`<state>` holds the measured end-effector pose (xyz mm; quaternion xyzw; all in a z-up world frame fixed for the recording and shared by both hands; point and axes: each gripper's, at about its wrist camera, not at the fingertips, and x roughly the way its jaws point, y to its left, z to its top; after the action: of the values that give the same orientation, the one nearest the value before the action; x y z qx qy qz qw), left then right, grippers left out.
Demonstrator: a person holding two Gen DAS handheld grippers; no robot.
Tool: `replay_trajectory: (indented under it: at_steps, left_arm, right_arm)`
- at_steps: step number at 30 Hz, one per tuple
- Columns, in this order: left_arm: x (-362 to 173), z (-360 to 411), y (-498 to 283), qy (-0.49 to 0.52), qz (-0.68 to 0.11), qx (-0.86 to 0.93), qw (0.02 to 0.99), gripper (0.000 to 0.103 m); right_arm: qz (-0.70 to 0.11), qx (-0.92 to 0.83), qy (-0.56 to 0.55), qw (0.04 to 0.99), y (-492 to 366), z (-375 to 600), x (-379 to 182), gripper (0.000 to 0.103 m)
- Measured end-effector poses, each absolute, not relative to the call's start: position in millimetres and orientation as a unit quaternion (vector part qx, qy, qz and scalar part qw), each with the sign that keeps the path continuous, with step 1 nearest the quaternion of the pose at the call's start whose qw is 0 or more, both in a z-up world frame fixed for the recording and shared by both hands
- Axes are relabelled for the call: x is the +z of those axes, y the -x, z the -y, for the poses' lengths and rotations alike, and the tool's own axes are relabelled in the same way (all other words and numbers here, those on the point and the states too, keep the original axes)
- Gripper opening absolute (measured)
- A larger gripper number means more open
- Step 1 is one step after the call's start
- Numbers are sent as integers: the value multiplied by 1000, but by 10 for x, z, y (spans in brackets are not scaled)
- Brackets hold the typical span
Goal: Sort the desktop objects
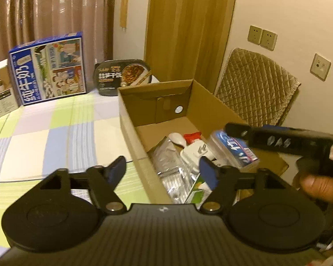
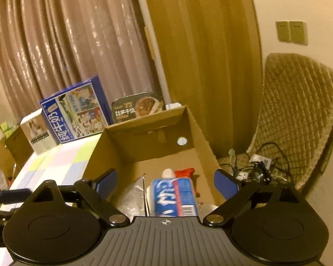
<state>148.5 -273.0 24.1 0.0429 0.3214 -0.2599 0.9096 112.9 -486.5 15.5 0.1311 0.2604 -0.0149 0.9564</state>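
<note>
An open cardboard box [image 1: 131,119] [image 2: 95,159] sits on the checked tablecloth and holds several items: a blue tissue pack [image 1: 235,150] [image 2: 177,197], a silver foil bag [image 1: 168,164] [image 2: 131,197], a white plug [image 1: 195,153] and a red packet [image 1: 193,137] [image 2: 184,173]. My left gripper [image 1: 163,171] is open over the box's left wall, with nothing gripped. My right gripper [image 2: 166,185] is open above the tissue pack, its pads well apart from it. One of its black fingers [image 1: 266,138] crosses the box from the right.
A blue milk carton box [image 1: 48,66], a black meal tray [image 1: 122,75] and a small beige box [image 1: 0,88] stand at the back of the table [image 1: 44,133]. A quilted chair [image 1: 255,88] with cables [image 2: 255,168] on its seat is right of the cardboard box.
</note>
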Motion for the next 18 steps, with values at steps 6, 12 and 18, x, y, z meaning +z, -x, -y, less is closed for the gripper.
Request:
replay_trajectory:
  at_steps: [6, 12, 18]
  left_arm:
    - [238, 2552, -1249, -30, -314, -243, 917, 96]
    - [289, 2481, -926, -25, -307, -239, 921, 102]
    - [345, 2405, -601, -11, -332, -220, 917, 102]
  right_arm:
    - [-271, -39, -143, 951, -726, 4972, 166, 92]
    - [-280, -51, -151, 947, -218, 4956, 212, 97]
    - [-293, -54, -131, 946, 227, 4783, 340, 101]
